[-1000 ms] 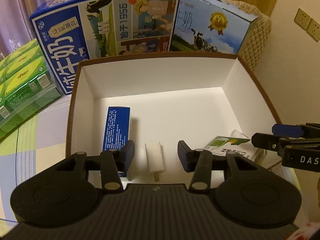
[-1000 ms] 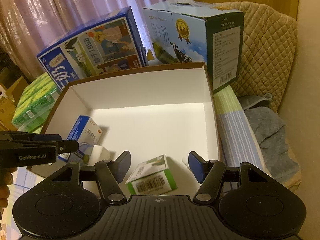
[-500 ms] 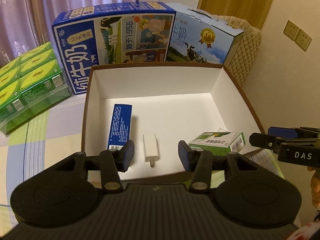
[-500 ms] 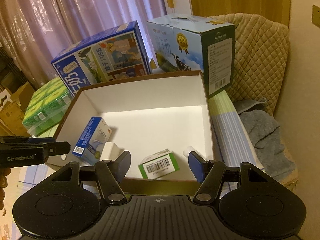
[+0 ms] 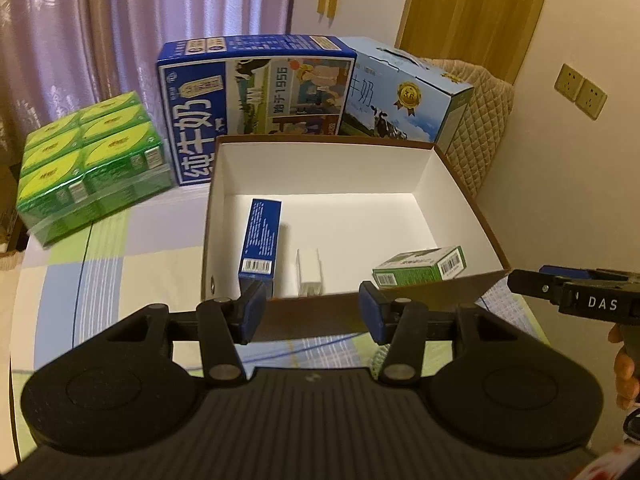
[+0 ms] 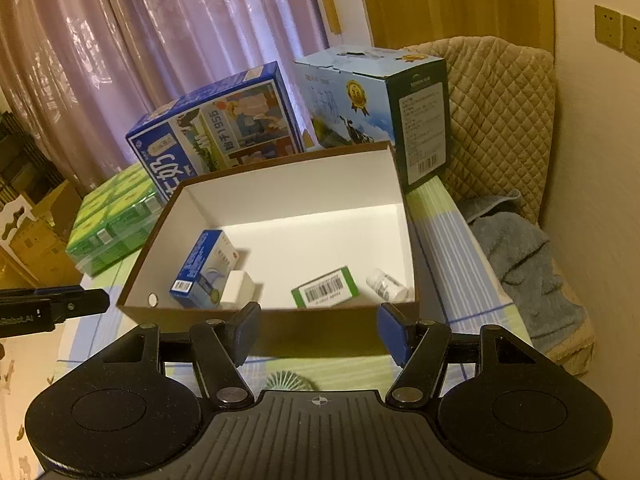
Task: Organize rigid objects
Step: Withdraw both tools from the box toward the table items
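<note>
With both tongs, left point(image 5: 311, 312) and right point(image 6: 318, 334), spread and empty near the box point(image 6: 276, 322), I risk bumping its wall and shifting it.

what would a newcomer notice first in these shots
The open brown box with its white inside fills the middle of both views, holding a blue carton, a white charger, a green carton and a small white bottle. Behind it stand two big milk cases, with a green shrink-wrapped pack to their left. Both grippers, left and right, hang empty at its near wall.
</note>
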`<action>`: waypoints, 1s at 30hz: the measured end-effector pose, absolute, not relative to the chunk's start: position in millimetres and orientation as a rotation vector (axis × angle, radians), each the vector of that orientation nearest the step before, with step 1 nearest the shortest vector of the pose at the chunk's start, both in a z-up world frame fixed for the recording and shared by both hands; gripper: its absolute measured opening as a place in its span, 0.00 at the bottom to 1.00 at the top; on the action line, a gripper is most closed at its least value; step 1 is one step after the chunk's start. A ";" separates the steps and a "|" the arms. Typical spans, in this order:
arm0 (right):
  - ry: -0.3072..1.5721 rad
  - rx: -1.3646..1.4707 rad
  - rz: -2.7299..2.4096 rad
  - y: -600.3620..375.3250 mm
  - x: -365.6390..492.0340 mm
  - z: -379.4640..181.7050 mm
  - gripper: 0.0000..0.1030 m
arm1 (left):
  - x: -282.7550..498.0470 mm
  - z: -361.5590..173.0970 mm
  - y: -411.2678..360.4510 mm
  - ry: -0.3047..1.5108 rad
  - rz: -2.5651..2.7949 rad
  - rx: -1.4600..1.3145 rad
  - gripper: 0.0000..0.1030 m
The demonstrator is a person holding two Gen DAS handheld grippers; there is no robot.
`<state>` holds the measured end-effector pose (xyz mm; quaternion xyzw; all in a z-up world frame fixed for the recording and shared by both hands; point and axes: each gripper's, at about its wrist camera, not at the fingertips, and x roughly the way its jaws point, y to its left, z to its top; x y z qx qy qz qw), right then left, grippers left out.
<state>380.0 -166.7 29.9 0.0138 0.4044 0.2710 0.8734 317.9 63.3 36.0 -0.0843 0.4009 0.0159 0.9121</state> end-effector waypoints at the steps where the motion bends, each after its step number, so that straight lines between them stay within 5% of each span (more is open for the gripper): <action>1: 0.842 0.028 0.568 -168.4 375.3 30.8 0.59 | 311.8 36.7 64.2 0.822 0.036 -0.178 0.47; 30: 0.925 -0.088 0.804 -162.0 272.5 -31.4 0.59 | 189.2 -38.6 74.3 1.021 0.070 -0.284 0.48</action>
